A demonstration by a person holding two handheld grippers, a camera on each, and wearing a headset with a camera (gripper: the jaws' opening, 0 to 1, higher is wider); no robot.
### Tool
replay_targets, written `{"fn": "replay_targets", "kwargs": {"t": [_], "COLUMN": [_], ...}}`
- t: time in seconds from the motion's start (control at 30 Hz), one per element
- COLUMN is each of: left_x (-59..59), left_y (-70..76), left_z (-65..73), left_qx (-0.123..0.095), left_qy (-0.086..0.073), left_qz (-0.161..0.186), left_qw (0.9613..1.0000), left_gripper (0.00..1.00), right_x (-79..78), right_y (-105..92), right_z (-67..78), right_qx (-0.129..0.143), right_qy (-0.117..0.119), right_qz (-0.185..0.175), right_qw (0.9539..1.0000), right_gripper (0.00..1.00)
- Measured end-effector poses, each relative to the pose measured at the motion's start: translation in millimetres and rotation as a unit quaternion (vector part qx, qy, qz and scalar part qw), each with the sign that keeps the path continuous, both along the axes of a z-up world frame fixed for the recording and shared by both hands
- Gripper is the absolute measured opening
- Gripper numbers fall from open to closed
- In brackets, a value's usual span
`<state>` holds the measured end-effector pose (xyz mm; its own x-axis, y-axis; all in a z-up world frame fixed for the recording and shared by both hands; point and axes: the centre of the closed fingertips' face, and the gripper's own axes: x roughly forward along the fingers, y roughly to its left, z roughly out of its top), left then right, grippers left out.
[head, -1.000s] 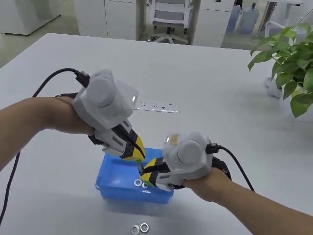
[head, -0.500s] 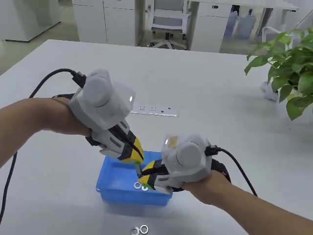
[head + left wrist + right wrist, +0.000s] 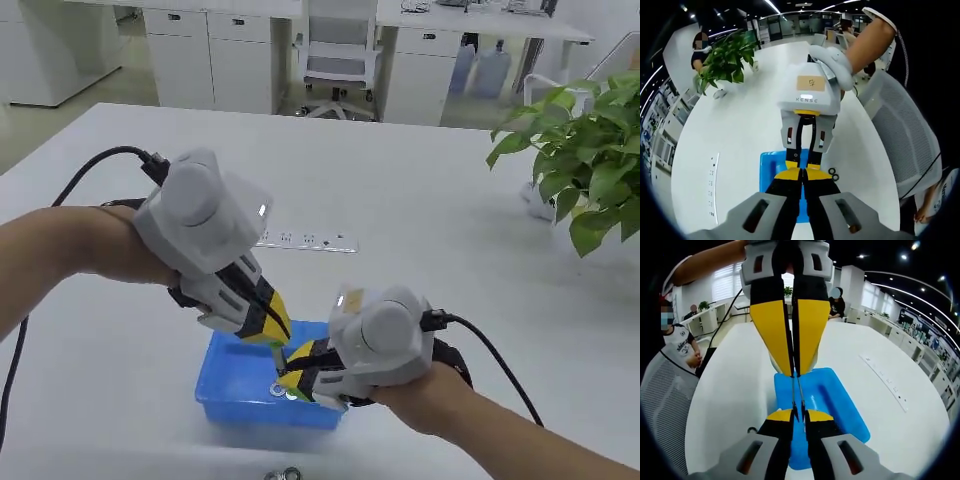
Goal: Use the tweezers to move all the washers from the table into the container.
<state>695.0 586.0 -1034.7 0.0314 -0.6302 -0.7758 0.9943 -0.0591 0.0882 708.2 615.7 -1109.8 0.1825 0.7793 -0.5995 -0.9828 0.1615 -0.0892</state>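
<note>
Nearest the person, two washers (image 3: 283, 473) lie loose on the counter (image 3: 450, 230), just outside the near wall of the blue container (image 3: 235, 385). Over the container the right gripper (image 3: 288, 376) and left gripper (image 3: 275, 335) meet tip to tip. Both sets of jaws look pressed together on the thin tweezers (image 3: 795, 395), whose long axis runs between them. From the jaws, the loose washers lie back toward the person, closer to the right gripper.
</note>
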Motion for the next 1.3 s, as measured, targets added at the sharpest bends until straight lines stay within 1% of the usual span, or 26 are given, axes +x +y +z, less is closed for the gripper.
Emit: {"fn": "replay_targets", "kwargs": {"t": [0.3, 0.5, 0.57, 0.9, 1.2, 1.3], "left_x": [-11.0, -21.4, -24.2, -24.3, -32.4, -37.0], "left_y": [-2.0, -5.4, -7.2, -8.5, -7.5, -7.3], "left_z": [4.7, 5.7, 5.6, 11.5, 13.2, 11.9], "left_qx": [0.005, 0.006, 0.006, 0.004, 0.006, 0.004], "left_qy": [-0.005, -0.004, -0.007, -0.013, -0.013, -0.012], "left_qz": [-0.006, -0.01, -0.014, -0.011, -0.011, -0.011], "left_qw": [1.0, 0.9999, 0.9999, 0.9999, 0.9998, 0.9999], "left_gripper": [0.05, 0.05, 0.05, 0.05, 0.05, 0.05], "right_x": [-12.3, -20.0, -21.7, -23.2, -32.4, -37.0], "right_y": [-1.3, -2.6, -2.7, -3.8, -0.4, 0.2], "right_z": [5.1, 6.7, 6.7, 12.5, 14.2, 13.3], "right_qx": [0.006, 0.01, 0.009, 0.01, 0.015, 0.015], "right_qy": [-0.002, -0.004, -0.007, -0.012, -0.012, -0.012], "right_qz": [-0.002, -0.006, -0.004, -0.004, -0.002, 0.0], "right_qw": [1.0, 0.9999, 0.9999, 0.9999, 0.9998, 0.9998], "right_gripper": [0.1, 0.1, 0.1, 0.1, 0.1, 0.1]}}
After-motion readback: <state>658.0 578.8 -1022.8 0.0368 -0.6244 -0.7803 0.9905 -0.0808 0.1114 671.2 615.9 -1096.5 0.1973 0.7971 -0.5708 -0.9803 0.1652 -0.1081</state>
